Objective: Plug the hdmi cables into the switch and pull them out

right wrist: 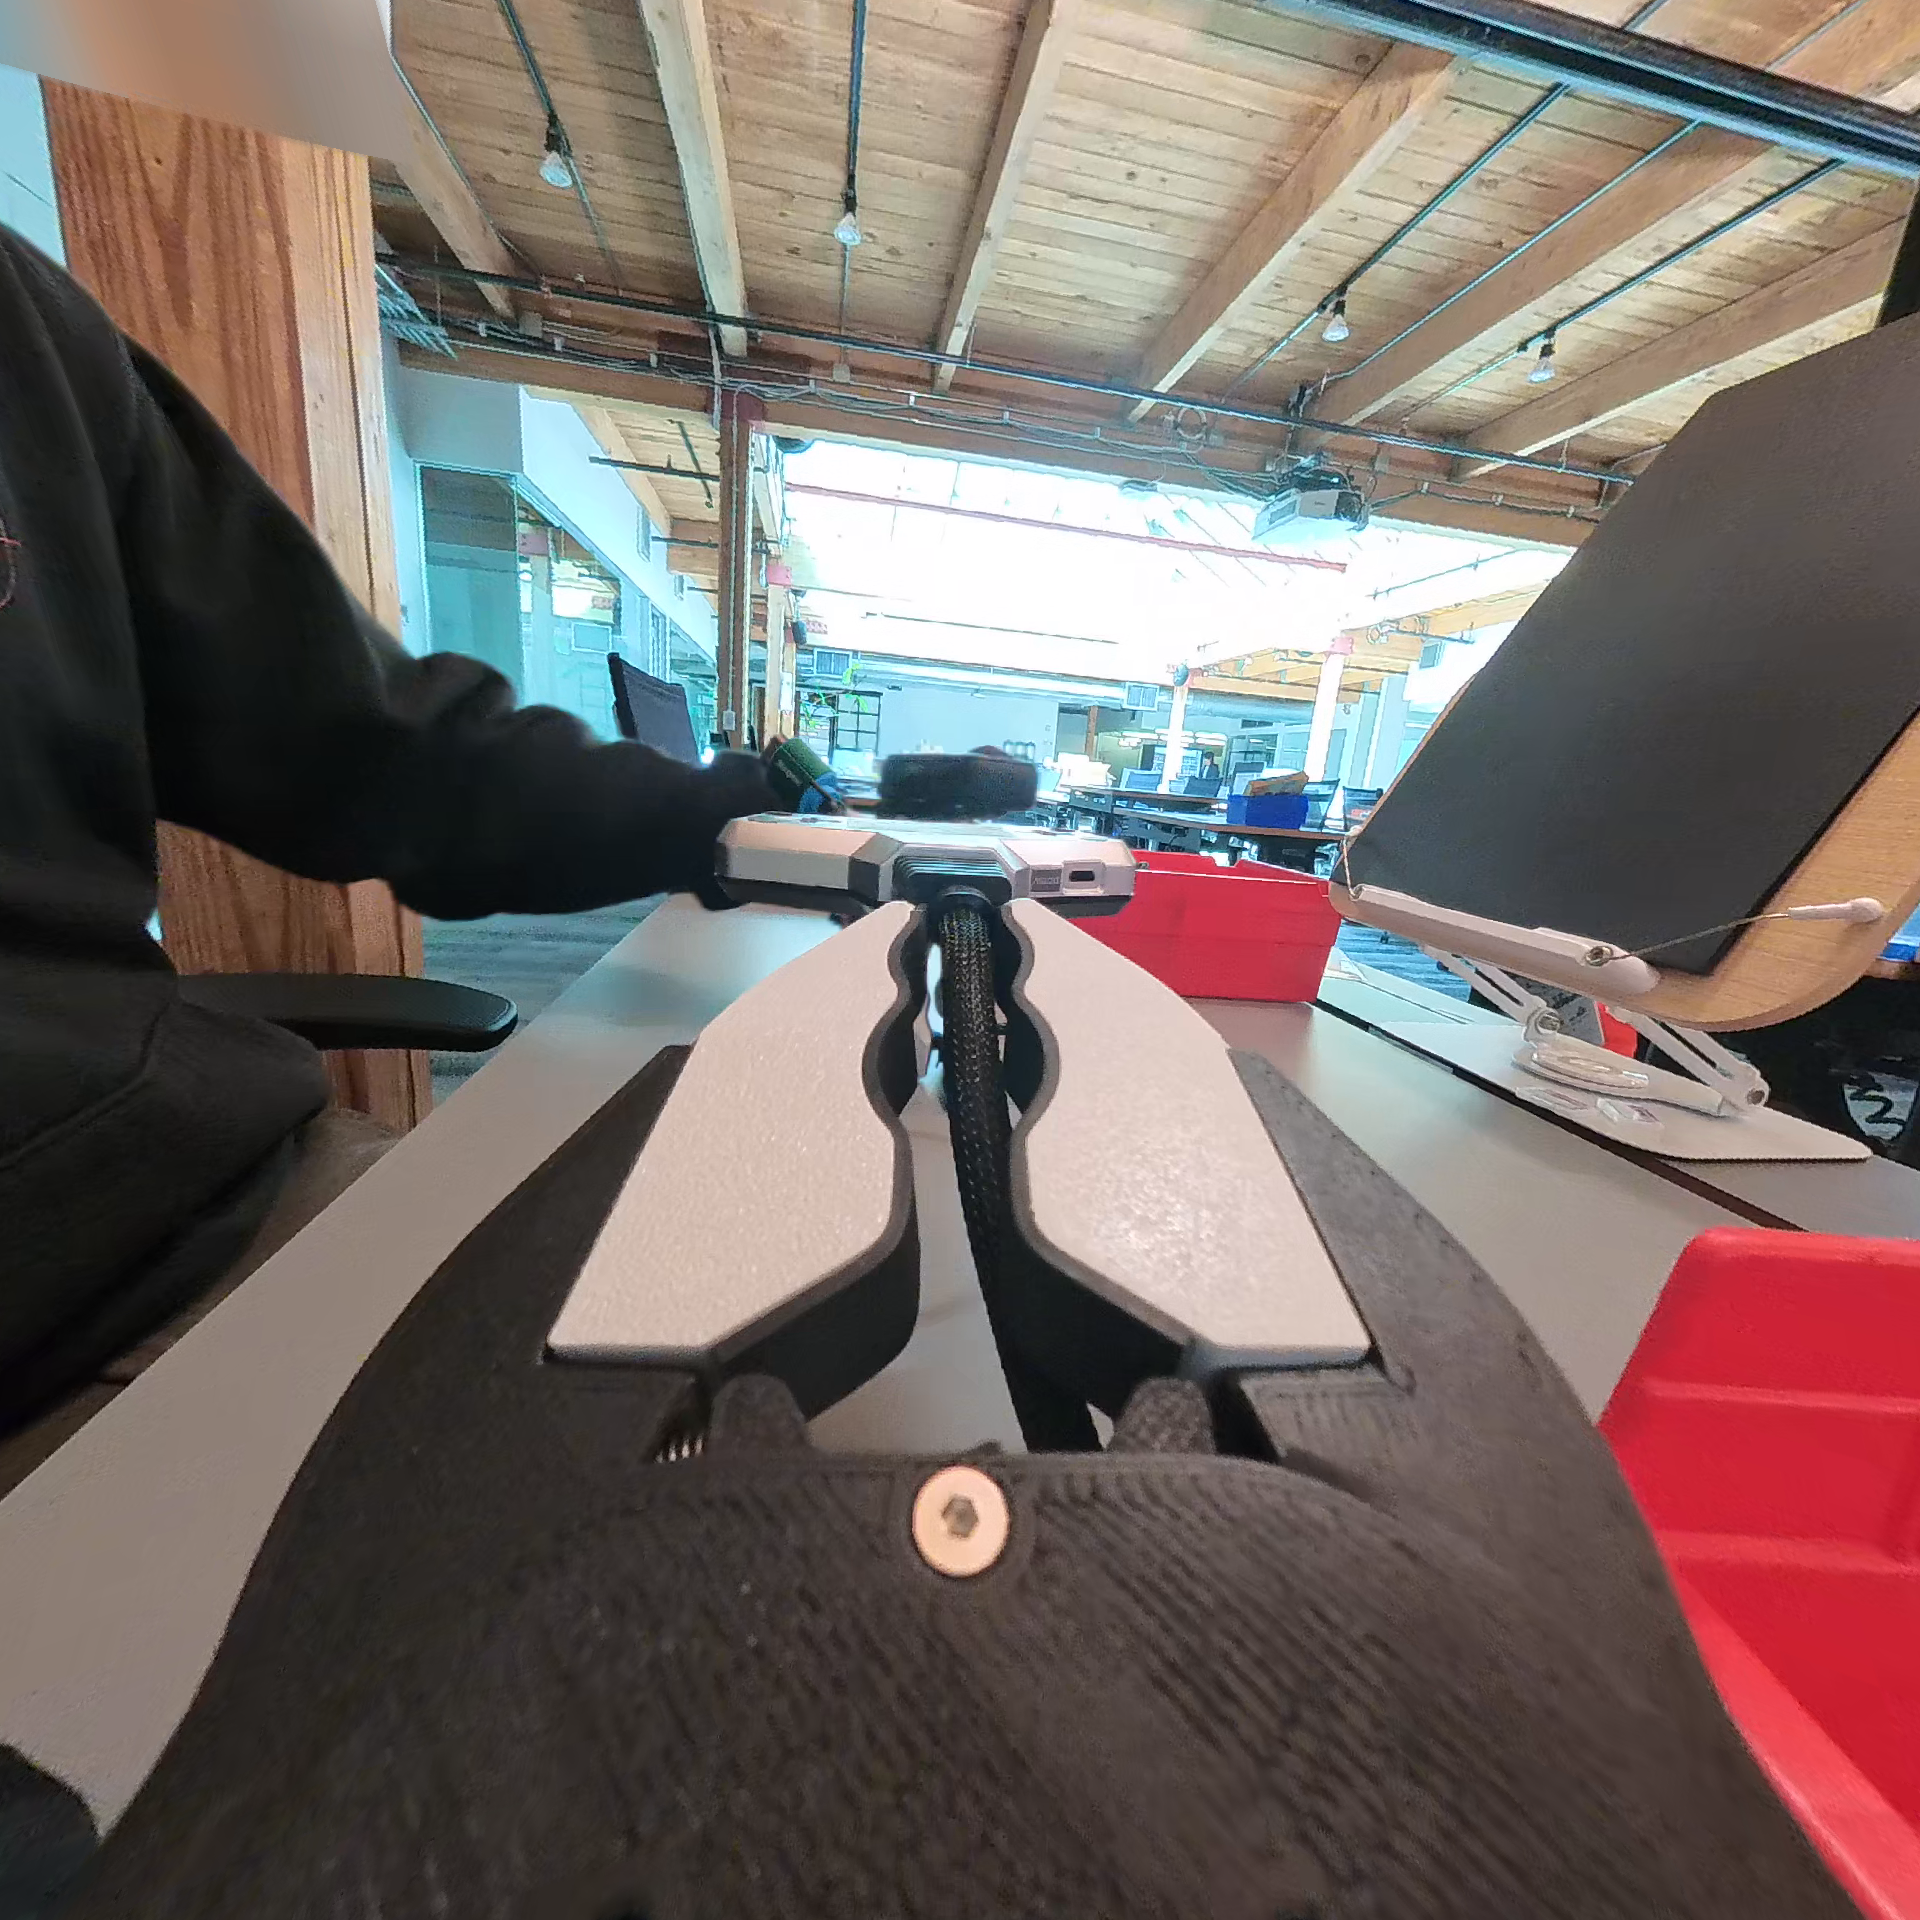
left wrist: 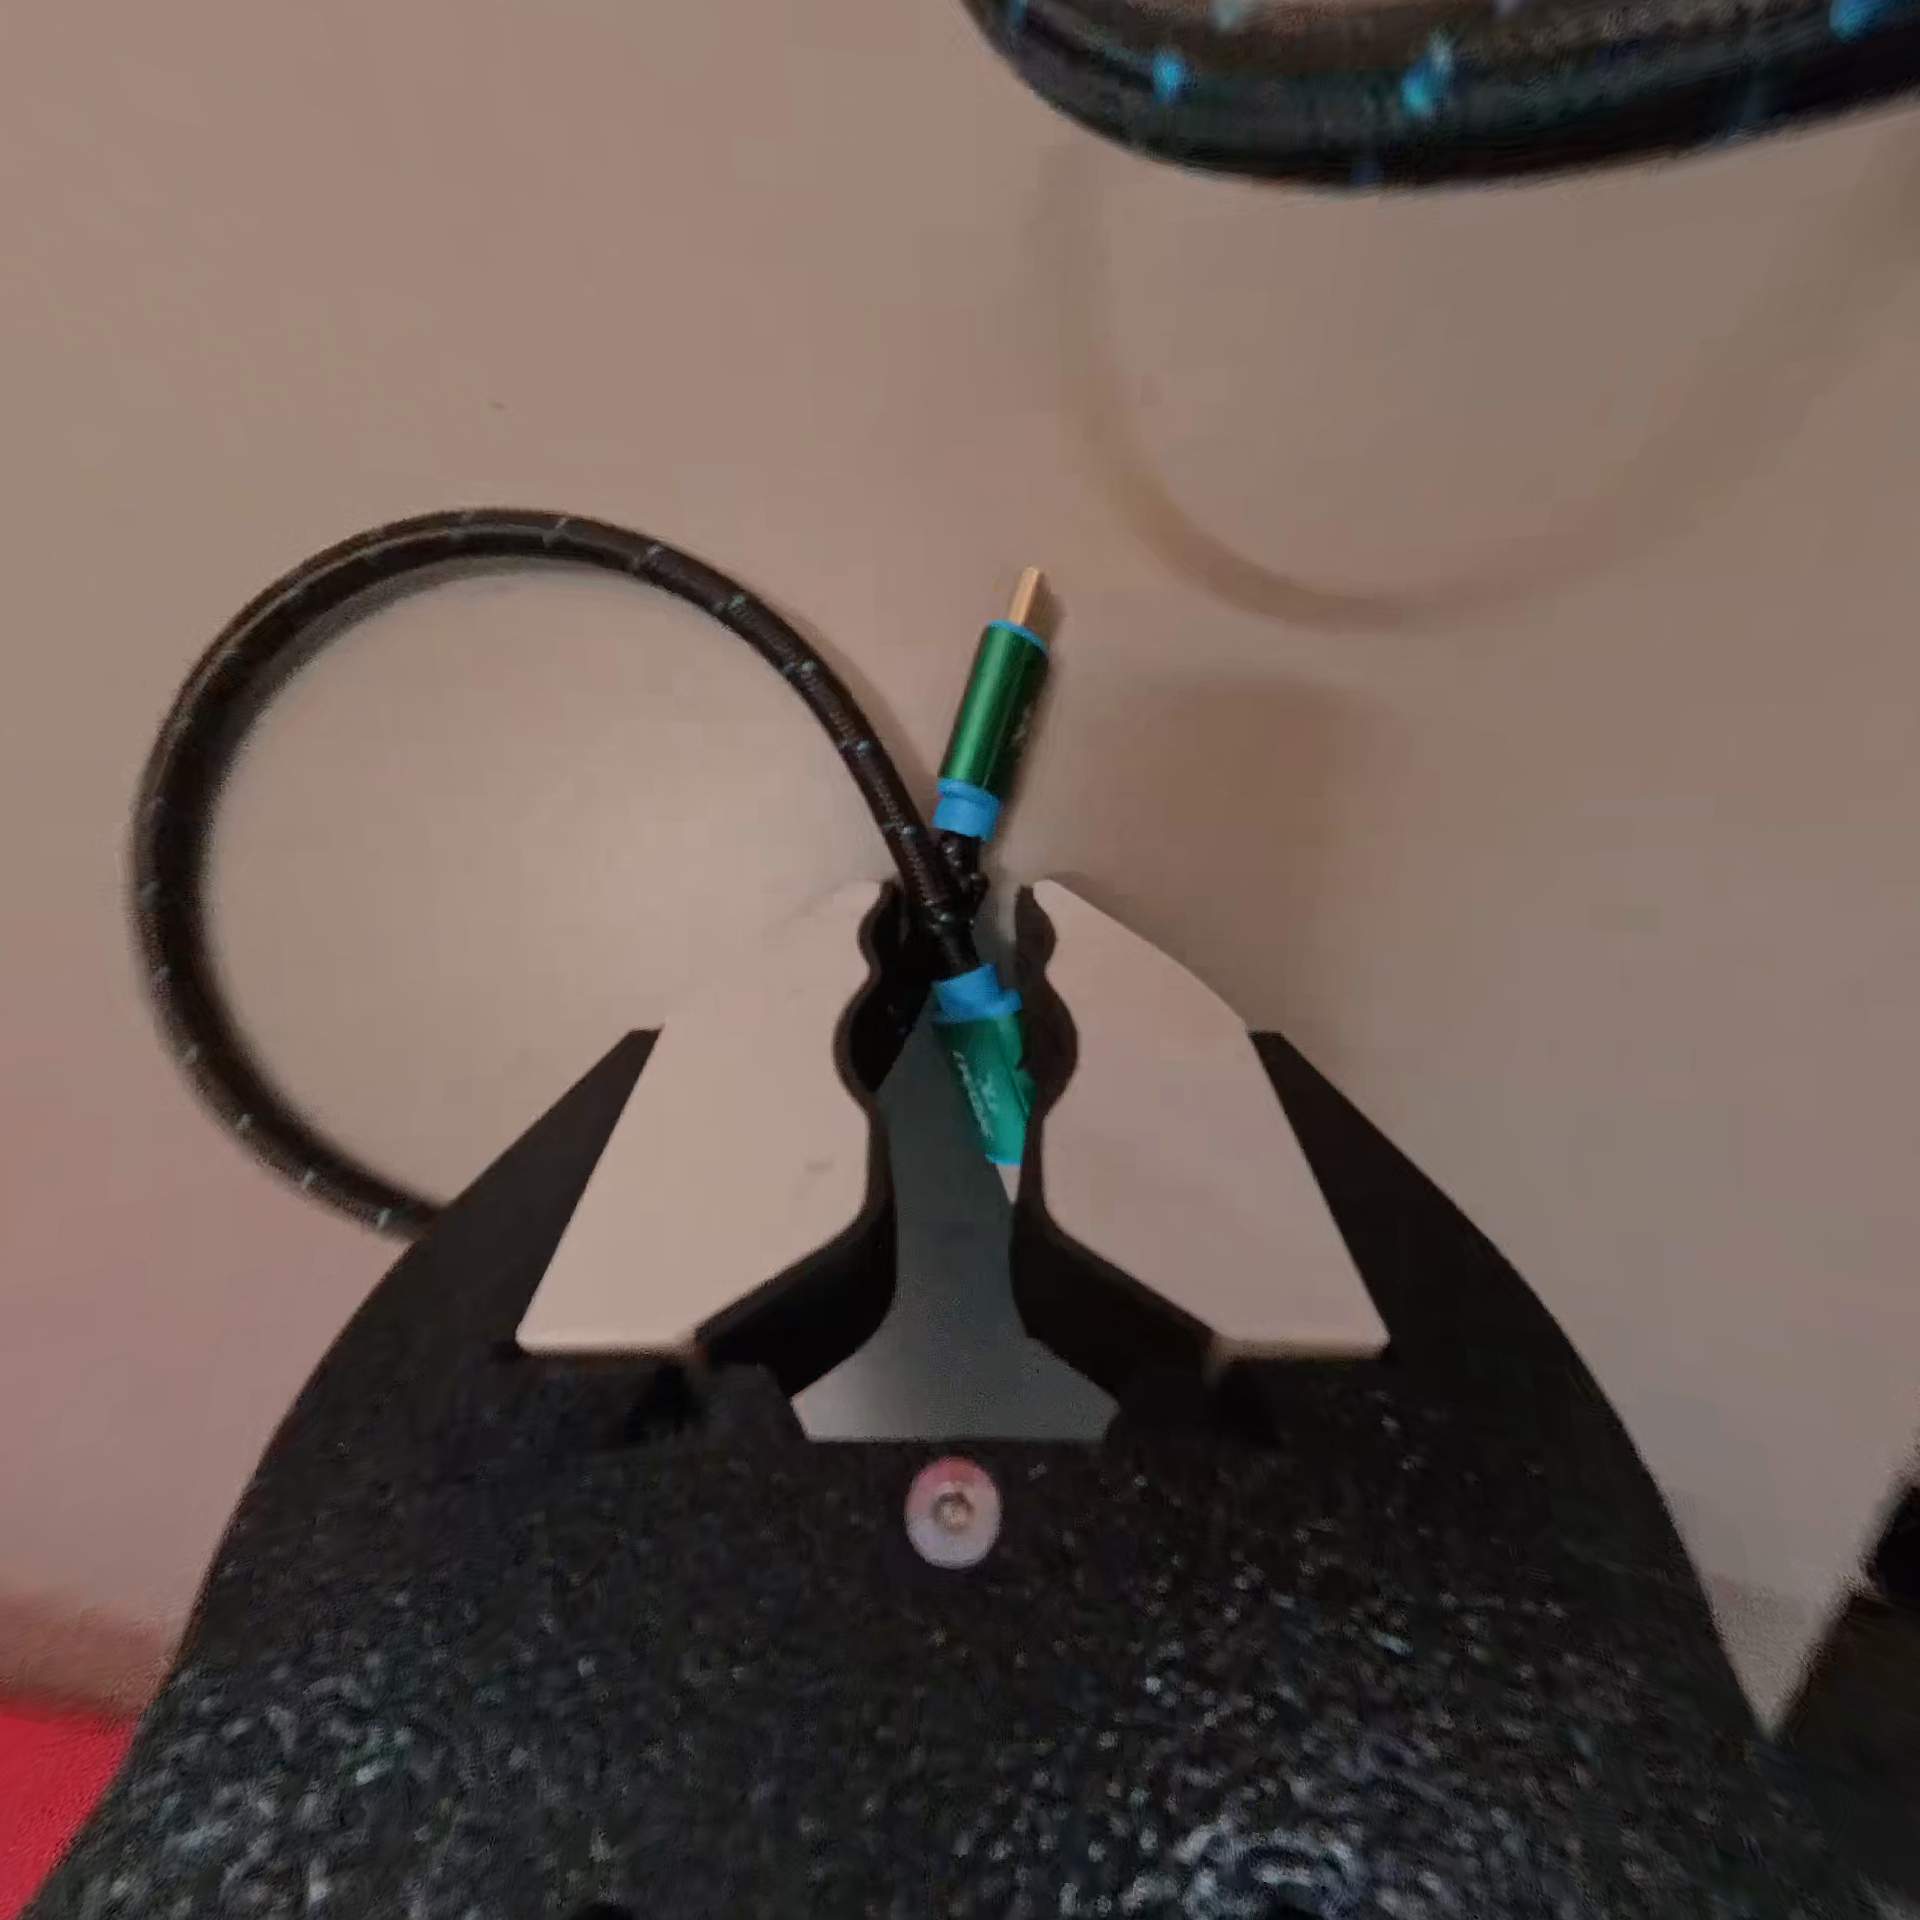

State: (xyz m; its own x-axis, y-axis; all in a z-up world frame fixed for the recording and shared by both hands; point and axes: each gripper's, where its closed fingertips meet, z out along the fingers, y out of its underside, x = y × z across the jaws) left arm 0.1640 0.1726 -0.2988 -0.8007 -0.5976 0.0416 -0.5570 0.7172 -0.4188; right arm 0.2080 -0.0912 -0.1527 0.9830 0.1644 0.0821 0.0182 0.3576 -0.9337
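Observation:
In the left wrist view my left gripper (left wrist: 961, 894) points down at the beige table (left wrist: 520, 312). It is shut on a green HDMI plug with a blue collar (left wrist: 985, 1081), which sits tilted between the jaws. A second green plug with a gold tip (left wrist: 1000, 707) lies just past the fingertips. Their black braided cable (left wrist: 187, 831) loops to the left. In the right wrist view my right gripper (right wrist: 964, 914) is shut on a black braided cable (right wrist: 977, 1091). That cable's plug (right wrist: 961, 883) sits in the silver switch (right wrist: 925, 857) on the table.
A thick black-and-blue cable (left wrist: 1455, 114) crosses the top of the left wrist view. Red bins stand behind the switch (right wrist: 1216, 935) and at my right (right wrist: 1766, 1455). A dark board on a white stand (right wrist: 1662, 727) is at the right. A person's black sleeve (right wrist: 416, 790) reaches in from the left.

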